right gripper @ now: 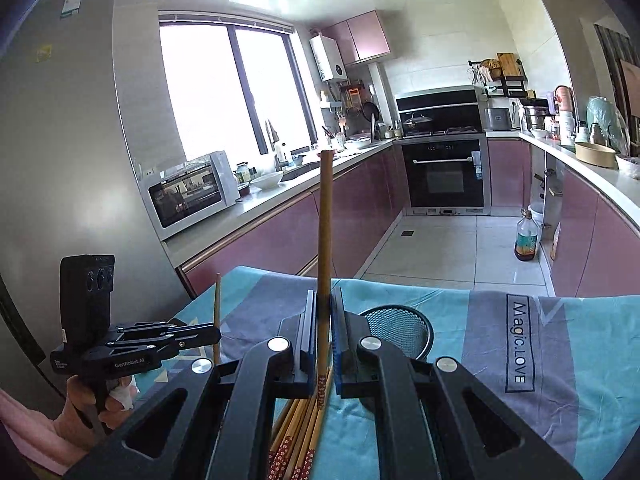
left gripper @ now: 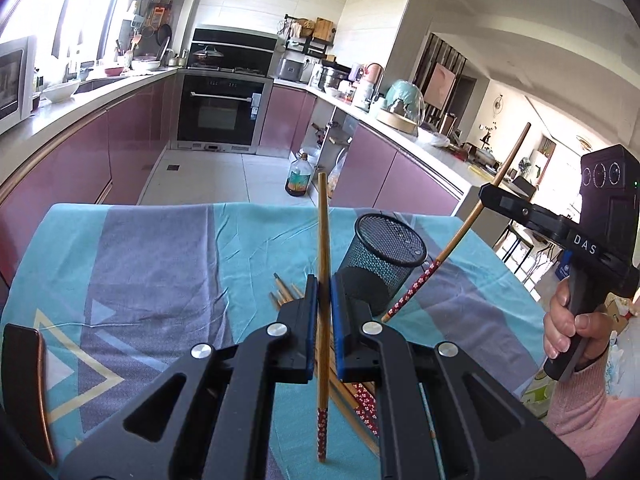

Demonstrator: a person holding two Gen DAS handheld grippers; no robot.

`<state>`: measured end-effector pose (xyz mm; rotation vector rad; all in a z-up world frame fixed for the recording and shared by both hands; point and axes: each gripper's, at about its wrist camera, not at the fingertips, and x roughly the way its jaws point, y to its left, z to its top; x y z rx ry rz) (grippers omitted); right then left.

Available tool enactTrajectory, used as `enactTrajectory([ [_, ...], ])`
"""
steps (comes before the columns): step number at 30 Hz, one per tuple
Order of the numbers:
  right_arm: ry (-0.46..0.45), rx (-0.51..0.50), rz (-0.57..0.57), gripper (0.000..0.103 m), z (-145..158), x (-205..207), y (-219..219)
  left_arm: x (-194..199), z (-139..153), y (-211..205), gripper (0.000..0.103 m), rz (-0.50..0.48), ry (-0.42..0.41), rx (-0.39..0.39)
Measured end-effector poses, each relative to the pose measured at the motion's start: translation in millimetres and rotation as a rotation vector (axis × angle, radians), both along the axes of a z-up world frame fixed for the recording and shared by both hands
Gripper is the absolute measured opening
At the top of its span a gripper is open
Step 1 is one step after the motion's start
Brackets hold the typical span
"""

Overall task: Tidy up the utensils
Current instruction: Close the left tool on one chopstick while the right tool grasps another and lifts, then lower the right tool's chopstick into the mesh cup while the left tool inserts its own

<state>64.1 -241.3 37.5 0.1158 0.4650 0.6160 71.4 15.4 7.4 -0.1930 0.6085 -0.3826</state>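
My left gripper (left gripper: 324, 292) is shut on a wooden chopstick (left gripper: 322, 240) with a red flowered end, held upright above the table. My right gripper (right gripper: 323, 312) is shut on another such chopstick (right gripper: 325, 216), also upright. Each gripper shows in the other's view: the right one (left gripper: 486, 194) with its chopstick (left gripper: 472, 216) slanting, the left one (right gripper: 214, 334) at lower left. A black mesh cup (left gripper: 384, 256) stands on the table just right of my left gripper; its rim (right gripper: 400, 330) lies just right of my right gripper. Several more chopsticks (right gripper: 300, 436) lie on the cloth beneath.
The table has a teal and grey cloth (left gripper: 160, 264). A dark curved object (left gripper: 28, 384) lies at its left edge. Beyond are pink kitchen cabinets (left gripper: 80, 152), an oven (left gripper: 222, 108), and an oil bottle (left gripper: 298, 176) on the floor.
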Motion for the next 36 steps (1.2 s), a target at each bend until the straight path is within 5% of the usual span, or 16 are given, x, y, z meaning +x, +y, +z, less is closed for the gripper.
enactTrajectory([
  [13, -0.147, -0.017, -0.108, 0.005, 45, 16, -25, -9, 31, 0, 0.007, -0.009, -0.053, -0.041],
  [27, 0.082, -0.139, -0.082, 0.005, -10, 67, -7, 0, 86, -17, 0.007, -0.069, -0.145, -0.057],
  [36, 0.150, -0.191, -0.068, 0.006, -29, 78, 1, 32, 124, -36, 0.007, -0.098, -0.202, -0.108],
])
